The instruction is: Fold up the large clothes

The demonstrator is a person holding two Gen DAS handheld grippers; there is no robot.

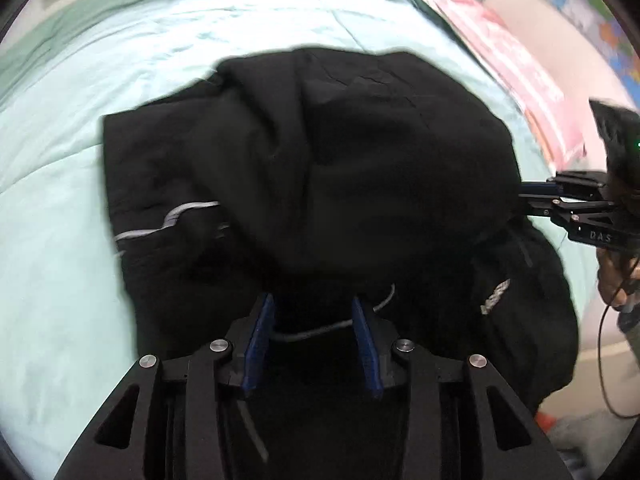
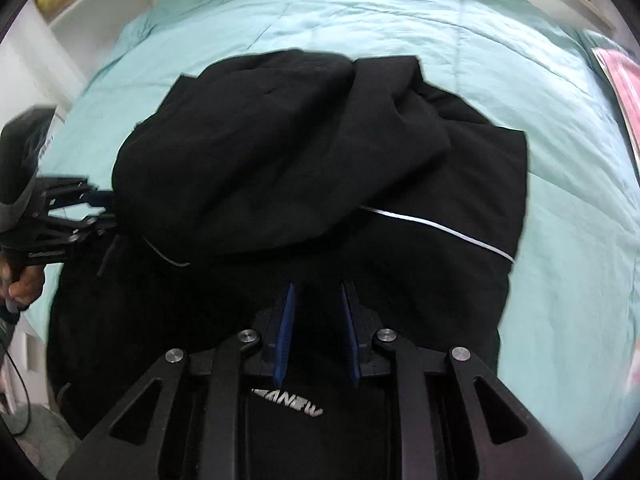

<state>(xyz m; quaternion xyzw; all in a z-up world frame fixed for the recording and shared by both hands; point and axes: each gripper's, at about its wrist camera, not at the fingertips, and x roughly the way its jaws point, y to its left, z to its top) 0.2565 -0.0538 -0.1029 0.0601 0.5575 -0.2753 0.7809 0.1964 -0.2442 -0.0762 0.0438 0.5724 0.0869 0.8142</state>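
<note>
**The fold could slip apart**

Left wrist view: The black jacket (image 1: 304, 184) lies on the pale green bed cover (image 1: 60, 240). Its top part is folded down over the bottom part in a puffy hump. The left gripper (image 1: 313, 312) tilts steeply down at the near edge, jaws spread, pinching nothing. A thin grey cord (image 1: 332, 326) runs between the pads. That cord could snag and drag the fold open. The right gripper (image 1: 532, 200) pokes in from the side.

Right wrist view: The right gripper (image 2: 317, 304) also points steeply down, jaws a little apart, holding nothing. The hump looks loose, so it may slide crooked. A hand (image 2: 26, 284) holds the left gripper (image 2: 102, 206).
</note>
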